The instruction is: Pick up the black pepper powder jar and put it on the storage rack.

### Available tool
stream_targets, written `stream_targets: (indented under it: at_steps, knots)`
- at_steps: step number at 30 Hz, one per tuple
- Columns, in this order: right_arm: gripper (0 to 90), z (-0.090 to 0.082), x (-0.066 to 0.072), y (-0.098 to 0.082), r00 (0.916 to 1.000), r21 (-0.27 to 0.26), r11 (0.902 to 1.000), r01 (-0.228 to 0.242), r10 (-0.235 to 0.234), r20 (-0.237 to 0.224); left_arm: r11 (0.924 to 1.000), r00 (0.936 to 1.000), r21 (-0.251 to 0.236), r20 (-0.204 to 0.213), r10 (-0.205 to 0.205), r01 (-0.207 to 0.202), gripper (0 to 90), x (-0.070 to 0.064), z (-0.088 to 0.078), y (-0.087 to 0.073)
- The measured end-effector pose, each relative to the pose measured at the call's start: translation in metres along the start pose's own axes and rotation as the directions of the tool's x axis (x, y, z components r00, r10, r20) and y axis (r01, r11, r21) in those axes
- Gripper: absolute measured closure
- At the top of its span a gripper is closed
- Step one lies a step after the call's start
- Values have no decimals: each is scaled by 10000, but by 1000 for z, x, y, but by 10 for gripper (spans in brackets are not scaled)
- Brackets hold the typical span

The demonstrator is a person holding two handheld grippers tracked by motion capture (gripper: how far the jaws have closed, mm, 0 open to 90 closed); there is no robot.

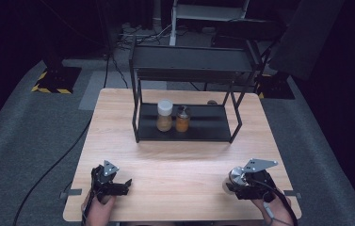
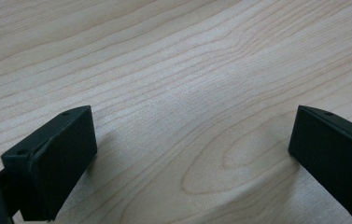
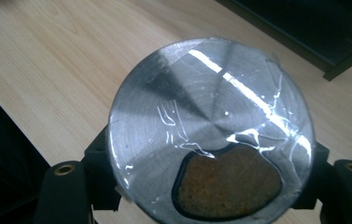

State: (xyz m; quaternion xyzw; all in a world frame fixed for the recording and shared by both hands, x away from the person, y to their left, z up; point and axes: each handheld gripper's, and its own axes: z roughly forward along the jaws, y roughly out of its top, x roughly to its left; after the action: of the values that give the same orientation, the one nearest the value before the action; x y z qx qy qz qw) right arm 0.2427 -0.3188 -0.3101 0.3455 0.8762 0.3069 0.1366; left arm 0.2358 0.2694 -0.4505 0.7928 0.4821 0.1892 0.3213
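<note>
Lifted off the wooden table (image 1: 175, 160) near its front right corner is a jar with a silver metal lid (image 1: 234, 177), and my right gripper (image 1: 237, 182) is shut on it. In the right gripper view the round lid (image 3: 211, 112) faces the camera, brown contents showing through a window in it, with a black finger (image 3: 100, 161) pressed against each side. My left gripper (image 1: 125, 185) rests low over the table near the front left corner. Its jaws (image 2: 192, 126) stand wide apart with bare wood between them.
A black two-level metal rack (image 1: 208, 123) stands at the back middle of the table. On its lower shelf sit a white-lidded jar (image 1: 164, 115) and a dark-lidded jar (image 1: 182, 119), both with amber contents. Grey carpet and cables surround the table.
</note>
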Motion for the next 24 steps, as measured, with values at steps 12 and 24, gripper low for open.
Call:
stream_targets:
  at_steps: [12, 24]
  knots:
    - [306, -20, -21, 43, 9999, -390, 9992, 116, -113, 77, 10000, 10000, -4, -19, 11, -11, 7, -1, 0, 0]
    - [307, -18, -47, 89, 9997, -559, 9982, 221, -214, 143, 10000, 9999, -25, -97, 45, -45, 7, -3, -1, -1]
